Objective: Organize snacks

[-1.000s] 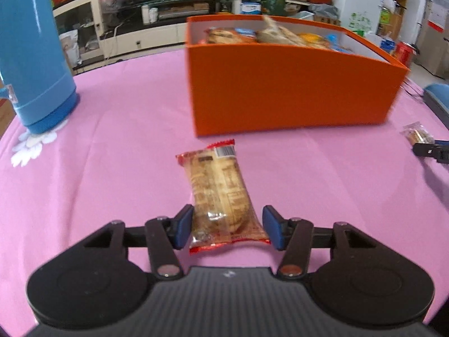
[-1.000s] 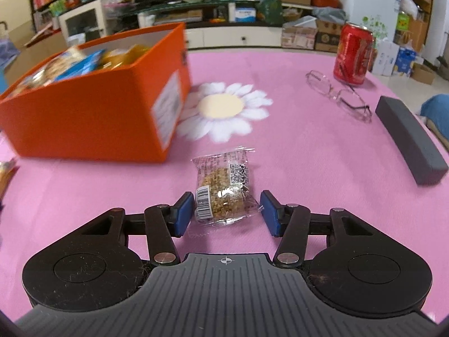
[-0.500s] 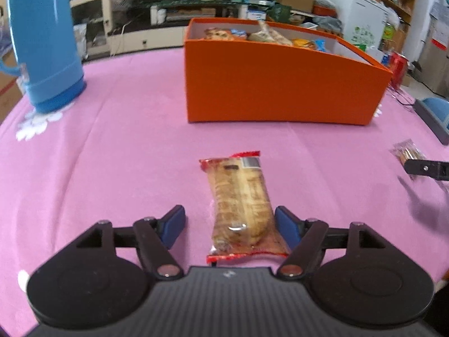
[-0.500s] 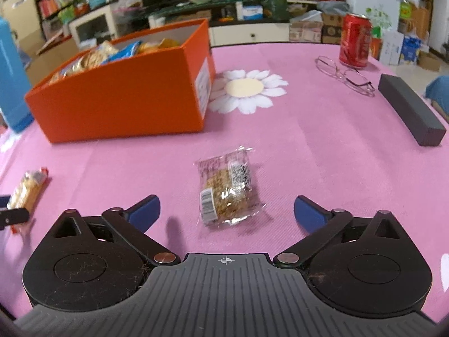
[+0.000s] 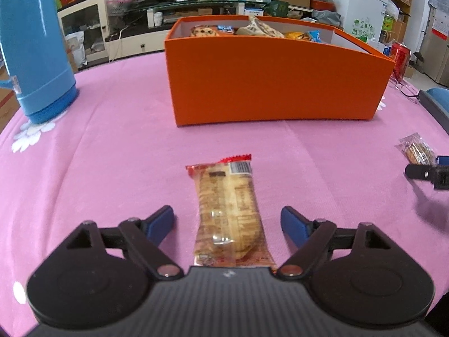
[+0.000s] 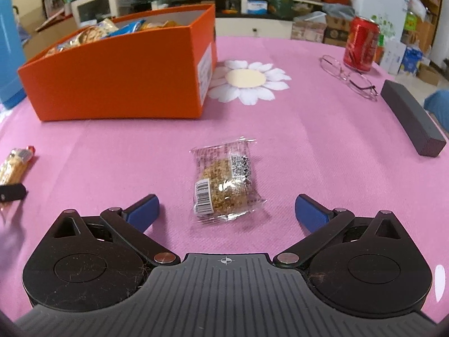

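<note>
A long red-edged biscuit packet (image 5: 228, 213) lies on the pink tablecloth (image 5: 112, 154), between the fingers of my left gripper (image 5: 226, 221). Those jaws are still opening and the blue pads stand clear of the wrapper. A clear packet with a grain cake (image 6: 224, 184) lies between the wide-open fingers of my right gripper (image 6: 227, 210), untouched. The orange box (image 5: 275, 84) holding several snacks stands further back. Each wrist view catches the other side's snack: the grain cake packet (image 5: 416, 151) and the biscuit packet (image 6: 15, 164).
A blue thermos jug (image 5: 31, 47) stands at the far left. On the right side are a red soda can (image 6: 362, 45), a pair of glasses (image 6: 348, 77) and a dark grey block (image 6: 412, 118). A white daisy print (image 6: 247, 80) lies beside the box.
Both grippers went from closed around their packets to open, the right one first and wider. Both packets now lie free on the cloth and each gripper has drawn back slightly.
</note>
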